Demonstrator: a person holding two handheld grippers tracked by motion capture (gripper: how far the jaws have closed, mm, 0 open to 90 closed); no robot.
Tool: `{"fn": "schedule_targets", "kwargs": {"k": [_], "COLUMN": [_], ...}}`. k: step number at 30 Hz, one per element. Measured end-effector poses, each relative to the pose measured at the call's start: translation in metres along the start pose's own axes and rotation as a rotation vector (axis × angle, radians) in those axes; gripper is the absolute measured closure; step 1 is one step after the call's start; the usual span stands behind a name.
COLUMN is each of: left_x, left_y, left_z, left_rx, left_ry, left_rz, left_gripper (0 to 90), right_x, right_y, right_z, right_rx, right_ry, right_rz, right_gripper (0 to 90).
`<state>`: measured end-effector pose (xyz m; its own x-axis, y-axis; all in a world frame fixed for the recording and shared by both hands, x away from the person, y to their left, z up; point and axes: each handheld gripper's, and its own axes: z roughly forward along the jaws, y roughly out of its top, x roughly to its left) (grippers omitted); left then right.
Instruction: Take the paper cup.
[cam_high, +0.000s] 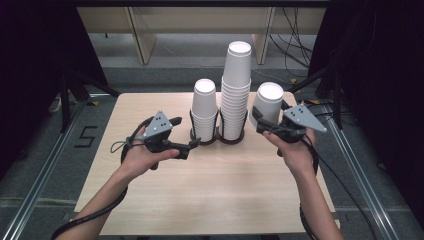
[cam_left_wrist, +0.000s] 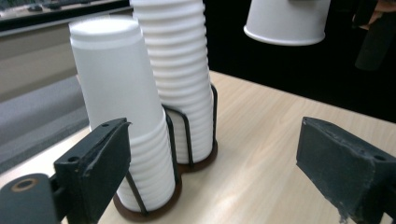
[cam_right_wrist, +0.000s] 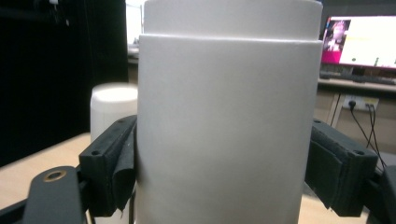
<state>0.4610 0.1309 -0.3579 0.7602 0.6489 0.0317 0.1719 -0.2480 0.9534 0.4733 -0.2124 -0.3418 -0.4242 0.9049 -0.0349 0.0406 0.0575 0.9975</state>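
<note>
Wooden table (cam_high: 210, 200) with a dark wire rack (cam_high: 218, 134) near its far edge, holding two stacks of upside-down white paper cups: a short stack (cam_high: 205, 111) on the left and a tall stack (cam_high: 236, 92) on the right, standing side by side in the rack's two rings.

Right claw (cam_high: 265, 120): clenched on a single white cup (cam_high: 268, 102), gripped by its side wall. In the right gripper view the cup (cam_right_wrist: 229, 126) sits squarely between the two pads (cam_right_wrist: 114, 168), upside down and roughly upright. In the left gripper view the same cup (cam_left_wrist: 286, 21) hangs in the air, well above the table and off to the right of the tall stack, touching neither stack.

Left claw (cam_high: 192, 147): released, nothing in it. In the left gripper view its jaws stand apart with bare table between them; the short stack (cam_left_wrist: 126, 112) is just beside the left jaw, the tall stack (cam_left_wrist: 180, 79) behind it. Whether the jaw touches the rack cannot be told.

Step in hand, as judged: carrying one loose cup over beside the stacks, probably to cap one of them; which stack is not clear.

Next move calls for: bring the cup's open mouth directly over the chosen stack's top, keep it level, lower straight so it slips over, then let go. The left claw could steady the rack. Risk: a tilted approach may knock the tall stack.
</note>
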Motion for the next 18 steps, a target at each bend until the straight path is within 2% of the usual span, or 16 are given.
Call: {"fn": "schedule_targets", "kwargs": {"k": [1,2,6,7,9,16,18], "left_x": [0.0,-0.002,-0.006,-0.007,-0.008,-0.012,-0.012], "left_y": [0.0,-0.009,-0.021,-0.028,-0.034,-0.04,-0.041], "left_z": [0.0,0.0,0.001,0.002,0.004,0.01,0.013], "left_rx": [0.0,0.013,0.02,0.024,0.025,0.037,0.045], "left_ry": [0.0,-0.007,-0.017,-0.021,-0.025,-0.027,-0.027], "left_rz": [0.0,-0.01,-0.025,-0.039,-0.05,-0.043,-0.046], "left_gripper": [9.8,9.7,9.8,9.8,9.8,9.8,9.8], "right_x": [0.0,0.003,0.007,0.012,0.013,0.015,0.017], "right_y": [0.0,-0.012,-0.025,-0.036,-0.042,-0.059,-0.062], "right_z": [0.0,-0.002,-0.005,-0.007,-0.009,-0.013,-0.014], "right_rx": [0.0,0.014,0.037,0.063,0.079,0.101,0.115], "right_ry": [0.0,-0.002,-0.003,0.0,0.003,0.004,0.002], "right_rz": [0.0,-0.017,-0.028,-0.028,-0.045,-0.062,-0.049], "right_gripper": [19.7,19.6,19.6,19.6,19.5,19.5,19.5]}}
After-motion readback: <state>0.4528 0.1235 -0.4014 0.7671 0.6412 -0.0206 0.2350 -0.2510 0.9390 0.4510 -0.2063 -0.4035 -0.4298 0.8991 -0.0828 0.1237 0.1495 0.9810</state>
